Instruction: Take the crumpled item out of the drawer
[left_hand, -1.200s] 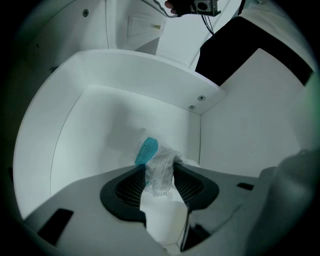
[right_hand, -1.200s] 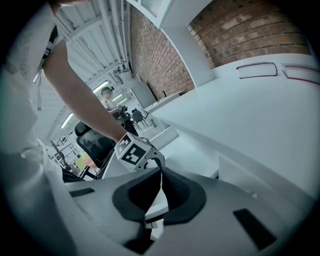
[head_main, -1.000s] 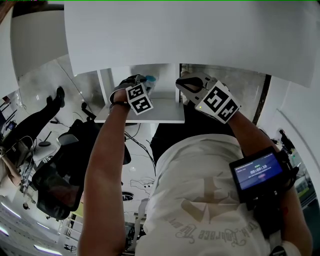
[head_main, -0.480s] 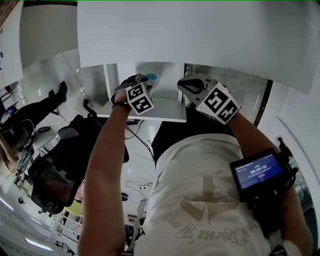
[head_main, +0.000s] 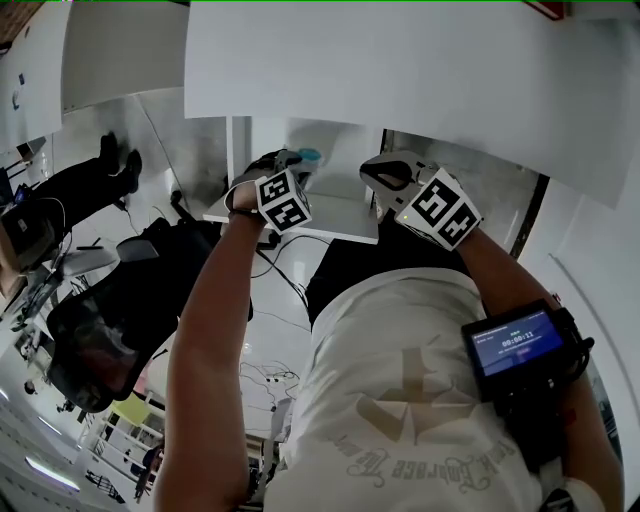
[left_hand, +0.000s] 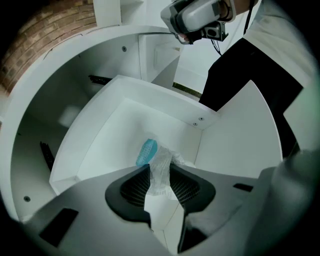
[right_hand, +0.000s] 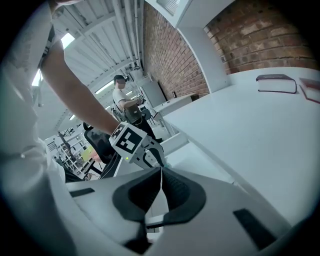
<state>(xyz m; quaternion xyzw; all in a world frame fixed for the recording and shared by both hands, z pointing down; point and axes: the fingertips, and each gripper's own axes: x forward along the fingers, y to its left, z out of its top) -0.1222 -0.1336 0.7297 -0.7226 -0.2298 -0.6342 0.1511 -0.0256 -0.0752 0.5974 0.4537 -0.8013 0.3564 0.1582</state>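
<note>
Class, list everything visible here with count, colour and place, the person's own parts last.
open drawer: one, white, under the desk top.
crumpled plastic item: one, white with blue patch, over the drawer's inside.
desk top: one, white, above the drawer.
flat object: one, dark red rim, on the desk top.
brick wall: one, reddish brown, behind the desk top.
office chair: one, black, floor at the person's left.
wrist screen: one, black, right forearm.
left gripper: one, grey, jaws just been closing, now shut on the crumpled plastic item.
right gripper: one, grey, jaws together, empty.
</note>
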